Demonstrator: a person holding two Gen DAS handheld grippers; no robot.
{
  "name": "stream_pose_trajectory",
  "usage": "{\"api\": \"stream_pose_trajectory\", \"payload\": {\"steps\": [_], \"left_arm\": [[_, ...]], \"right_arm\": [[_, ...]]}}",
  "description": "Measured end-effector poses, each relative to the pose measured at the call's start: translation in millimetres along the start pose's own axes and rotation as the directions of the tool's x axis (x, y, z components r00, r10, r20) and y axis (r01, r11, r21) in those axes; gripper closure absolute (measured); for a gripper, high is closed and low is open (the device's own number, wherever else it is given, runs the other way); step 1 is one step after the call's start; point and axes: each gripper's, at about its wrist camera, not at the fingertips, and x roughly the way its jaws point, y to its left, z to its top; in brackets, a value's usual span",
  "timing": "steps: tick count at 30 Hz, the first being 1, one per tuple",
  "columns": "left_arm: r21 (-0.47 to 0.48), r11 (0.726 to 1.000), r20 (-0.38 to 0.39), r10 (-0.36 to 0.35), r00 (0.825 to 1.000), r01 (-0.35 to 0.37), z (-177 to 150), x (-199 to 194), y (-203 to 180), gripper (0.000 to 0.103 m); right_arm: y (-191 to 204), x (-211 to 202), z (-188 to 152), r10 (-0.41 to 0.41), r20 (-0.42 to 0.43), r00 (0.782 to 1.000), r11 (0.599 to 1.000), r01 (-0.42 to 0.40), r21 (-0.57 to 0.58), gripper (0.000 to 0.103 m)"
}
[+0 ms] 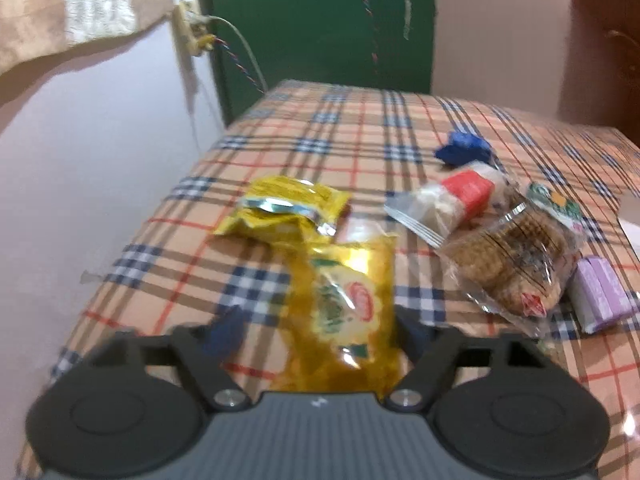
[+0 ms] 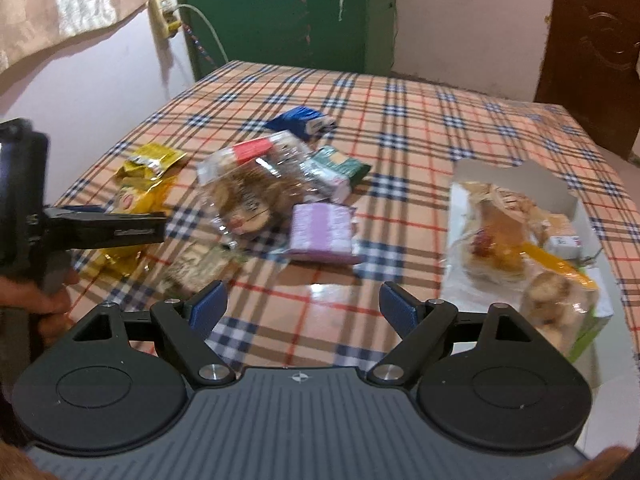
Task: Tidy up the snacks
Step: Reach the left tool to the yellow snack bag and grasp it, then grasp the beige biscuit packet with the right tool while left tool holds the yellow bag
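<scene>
A yellow snack packet [image 1: 352, 312] is pinched by the left gripper [image 1: 320, 332] near the table's [image 2: 400, 92] left edge, beside a cookie bag [image 2: 244, 196], while the right gripper [image 2: 304, 304] is held spread before a white box [image 2: 576, 204].

The left gripper's right fingertip [image 1: 414, 330] is hidden behind the yellow packet [image 1: 348, 312], whose print is blurred past reading; the white box [image 1: 630, 220] is cut off by the left-wrist view's edge; its contents [image 2: 500, 240] are smeared.
</scene>
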Motion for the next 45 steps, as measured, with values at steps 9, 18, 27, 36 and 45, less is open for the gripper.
{"api": "stream_pose_trajectory", "payload": {"steps": [9,18,27,36,45], "left_arm": [[-0.005,1.000,0.022,-0.011,1.000,0.012,-8.2,-23.3,8.7,0.067],[-0.070,0.998,0.056,0.003,0.998,0.001,-17.8,-42.9,28.9,0.067],[-0.097,0.995,0.072,-0.016,0.997,0.023,-21.4,-46.7,29.4,0.068],[-0.108,0.993,0.075,-0.048,0.996,0.056,-29.6,-62.0,21.1,0.068],[-0.088,0.994,0.099,-0.061,0.993,0.070,-36.2,-89.1,6.5,0.068]], "right_arm": [[30.2,29.0,5.3,0.055,-0.057,0.997,0.998,-0.053,0.035,0.000],[67.3,73.9,12.5,0.051,-0.105,0.993,0.994,-0.040,0.103,0.000],[84.4,80.3,6.1,-0.041,-0.063,0.997,0.999,0.043,0.027,0.049],[60.5,39.7,2.2,-0.026,-0.005,1.000,1.000,0.025,-0.011,0.050],[38.4,-7.2,4.4,-0.017,0.056,0.998,1.000,0.016,0.002,0.050]]}}
